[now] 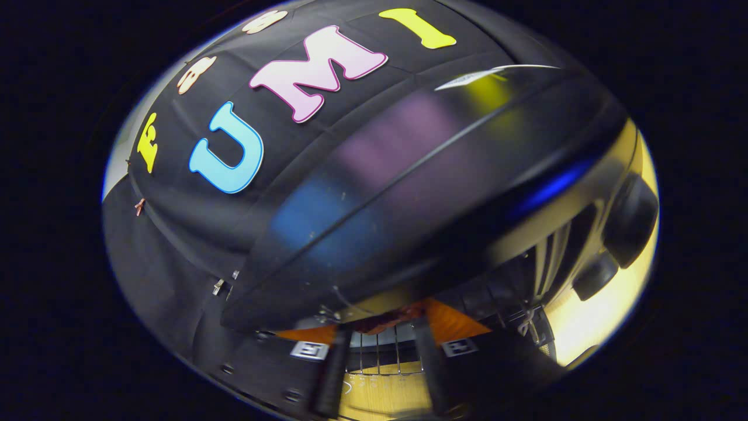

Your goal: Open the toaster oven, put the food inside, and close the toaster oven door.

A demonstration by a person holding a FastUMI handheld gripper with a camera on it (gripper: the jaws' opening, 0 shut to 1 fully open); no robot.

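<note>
The black toaster oven (409, 193) is very close in front of me, and its glossy top mirrors the booth wall. Two dark knobs (628, 219) sit on its control panel to the right. My gripper (381, 374) is right up against the oven's front, just under its top edge. The fingers (330, 374) stand apart with nothing pressed between them. Between and just beyond them I see a wire rack (380, 351) through the door glass. A dark reddish patch (377, 323) lies above the rack; I cannot tell whether it is the food. The door handle is hidden.
The booth's black cloth wall (193, 234) hangs behind and to the left of the oven. A light wooden surface (590, 321) shows to the right of the oven and below the fingers.
</note>
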